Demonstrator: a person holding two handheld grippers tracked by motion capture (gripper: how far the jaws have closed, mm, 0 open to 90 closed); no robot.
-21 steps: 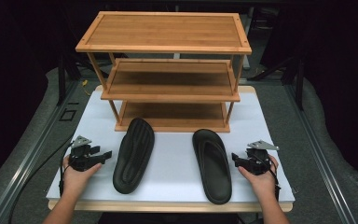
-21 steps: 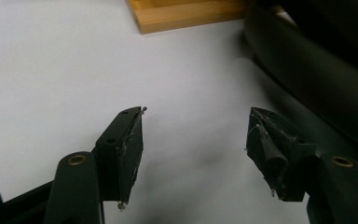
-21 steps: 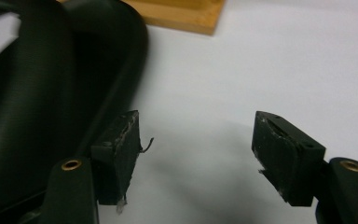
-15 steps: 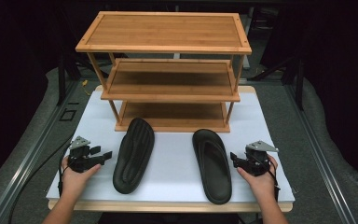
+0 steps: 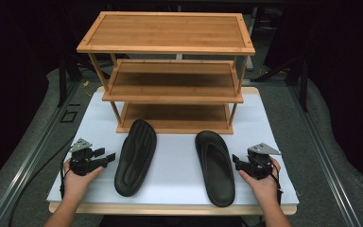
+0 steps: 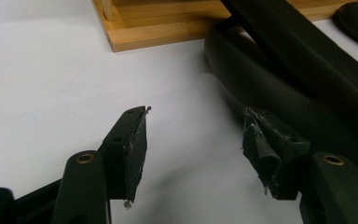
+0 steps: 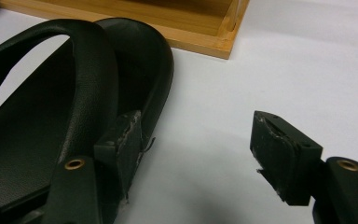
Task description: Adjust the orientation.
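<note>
Two black slide sandals lie side by side on the white tabletop (image 5: 177,165), in front of a three-tier wooden rack (image 5: 170,80). The left sandal (image 5: 134,158) (image 6: 279,88) has a ribbed surface; the right sandal (image 5: 215,168) (image 7: 37,116) shows its strap and footbed. My left gripper (image 5: 105,157) (image 6: 196,114) rests low on the table just left of the left sandal, open and holding nothing. My right gripper (image 5: 236,161) (image 7: 196,119) sits just right of the right sandal, open, with its left jaw close beside the sandal's edge.
The rack's bottom shelf (image 6: 168,32) (image 7: 177,23) stands right behind the sandals' toes. Bare white tabletop lies at both outer sides. Dark floor and a metal rail (image 5: 33,151) surround the table.
</note>
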